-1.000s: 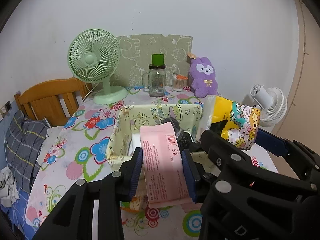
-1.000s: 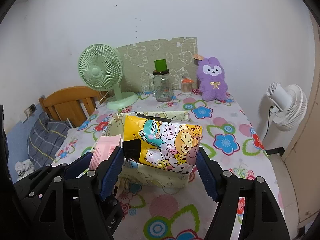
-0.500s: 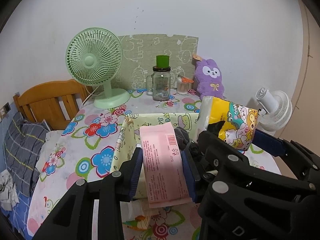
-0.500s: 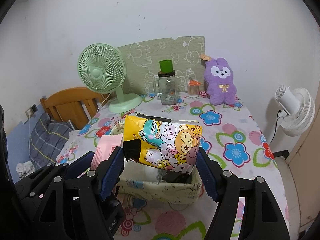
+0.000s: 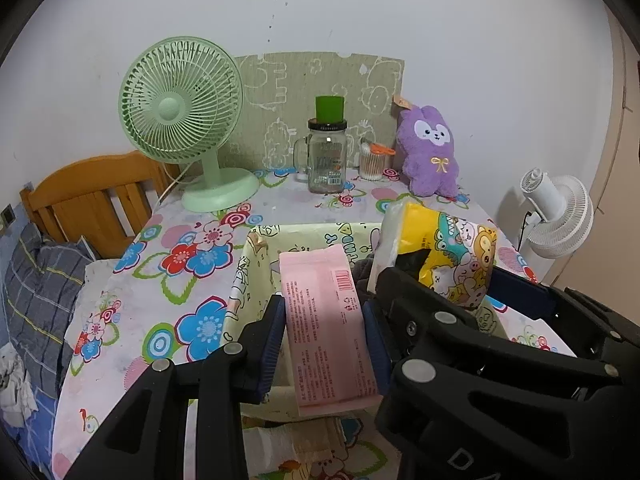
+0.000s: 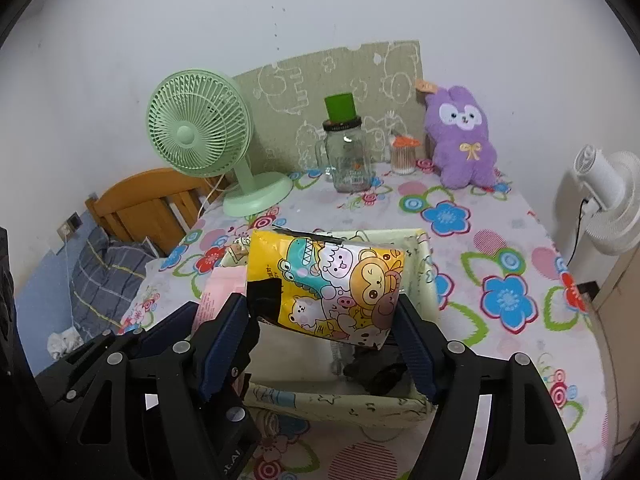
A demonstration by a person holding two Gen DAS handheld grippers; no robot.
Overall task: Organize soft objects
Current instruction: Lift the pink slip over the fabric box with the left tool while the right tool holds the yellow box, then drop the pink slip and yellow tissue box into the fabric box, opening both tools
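Cartoon pack (image 6: pixel 332 280) between opening right hand-held gripper (image 6: pixel 324 316); left pinches pink pack (image 5: pixel 326 320).

Soft packs, printed cloth and hard plastic

The pink pack (image 5: pixel 329 328) looked like matt, smooth plastic film, the yellow cartoon pack (image 6: pixel 326 282) like glossier, crinkled film. The fabric basket (image 6: pixel 428 276) was printed cloth, as was the flowered tablecloth (image 6: pixel 500 248). The purple plush rabbit (image 6: pixel 460 140) was fuzzy, the green fan (image 5: pixel 184 116) smooth plastic, the jar (image 5: pixel 326 164) clear glass, the headboard (image 5: pixel 92 196) varnished wood.
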